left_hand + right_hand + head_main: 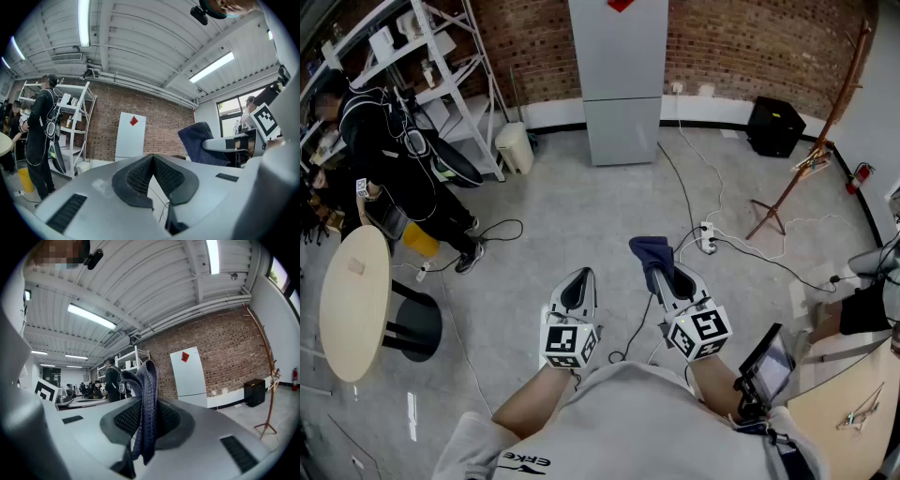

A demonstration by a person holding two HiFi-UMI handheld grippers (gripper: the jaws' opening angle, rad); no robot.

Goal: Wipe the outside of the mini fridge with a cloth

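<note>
i hold both grippers in front of my body, above the grey floor, and they point toward the far edge of the floor

my right gripper is clenched on the cloth. in the right gripper view the dark blue cloth sits pinched between the two black pads of this gripper: one part stands up above the jaws and a shorter end hangs down under them. in the left gripper view the same cloth shows at the right side, sticking up from the other gripper

my left gripper is clenched too, but it carries nothing. in its own view the two pads of the left gripper meet in one line at the tips and there is nothing between them

the mini fridge stands on the floor at the far edge, with its back against the brick wall. it is white-grey, has a red mark high on the door, and is well apart from both grippers. the cloth does not touch it. the fridge also shows straight ahead in both gripper views

at the far left corner of the floor a person in black clothes stands beside a white shelf. right of the fridge, by the wall, there is a black box, and near it a coat stand. a white power strip with cables lies on the floor, between the fridge and my right gripper
</note>
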